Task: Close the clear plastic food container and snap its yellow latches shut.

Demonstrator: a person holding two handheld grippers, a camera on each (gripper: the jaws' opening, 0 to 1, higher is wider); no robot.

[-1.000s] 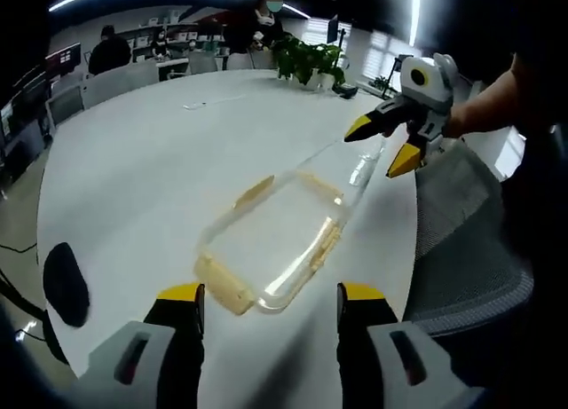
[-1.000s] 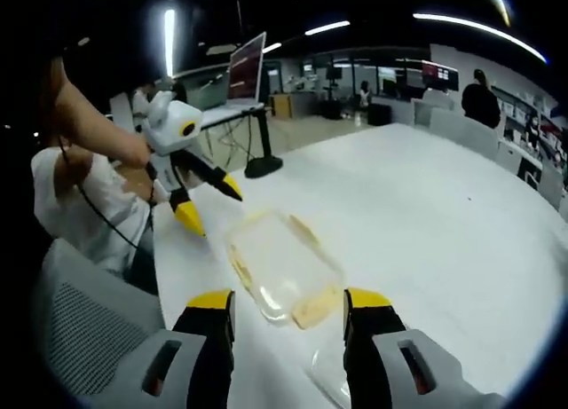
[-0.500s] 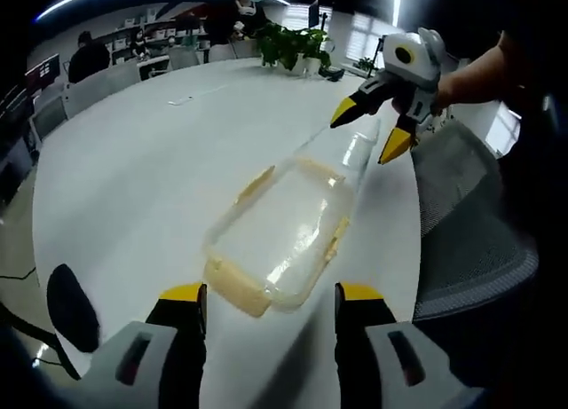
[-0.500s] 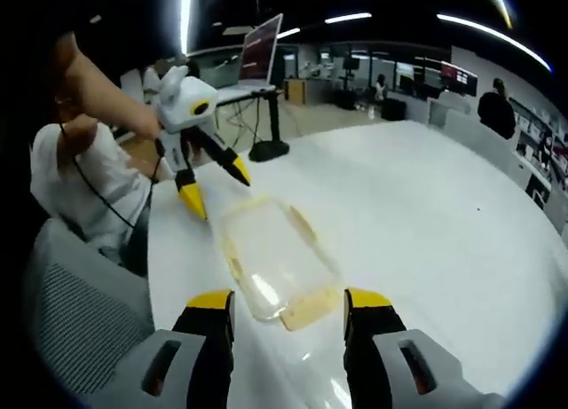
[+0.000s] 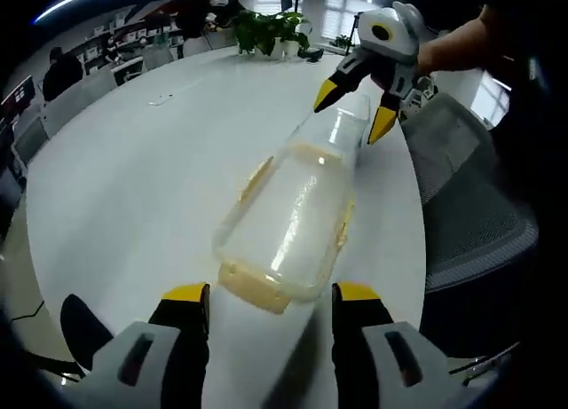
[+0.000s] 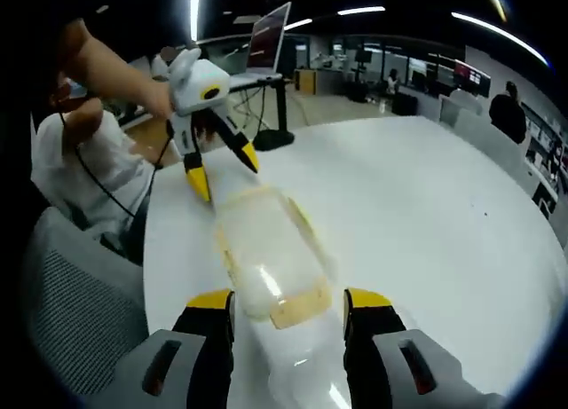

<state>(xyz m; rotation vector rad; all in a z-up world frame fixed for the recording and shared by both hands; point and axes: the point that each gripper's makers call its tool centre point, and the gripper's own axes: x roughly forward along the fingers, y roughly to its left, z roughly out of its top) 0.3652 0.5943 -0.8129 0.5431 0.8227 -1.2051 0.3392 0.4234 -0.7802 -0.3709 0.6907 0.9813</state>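
- Approaching stage: we hold both grippers at opposite ends of the clear plastic container (image 5: 288, 223), which lies lengthwise on the white desk (image 5: 133, 169) near its edge.
- Left gripper (image 5: 263, 295): fingers wide apart, holding nothing, yellow tips flanking the container's near end without touching it, as far as we can tell.
- Right gripper (image 6: 288, 302): fingers also spread wide, empty, straddling the opposite short end; in the left gripper view we see it at the far end (image 5: 353, 107), tips just above the container.
- In the right gripper view, the left gripper comes in from the upper left (image 6: 222, 174), its fingers splayed over the far end of the container (image 6: 266, 249).
- Lid seems to sit on top of the base already, but the plastic is clear and blurred, so we cannot tell whether it is fully seated.
- Yellow latches: near-end latch (image 5: 257, 285) looks flared outward, side latches (image 5: 256, 176) also seem to stick out; we judge none snapped yet.
- End latch under the right gripper (image 6: 297, 307) likewise looks unfastened.
- Progress: early. At most the lid is placed; all latches are left to press down.
- Background: grey mesh chair (image 5: 461, 205) beside the desk, potted plant (image 5: 266, 32) at the far side.
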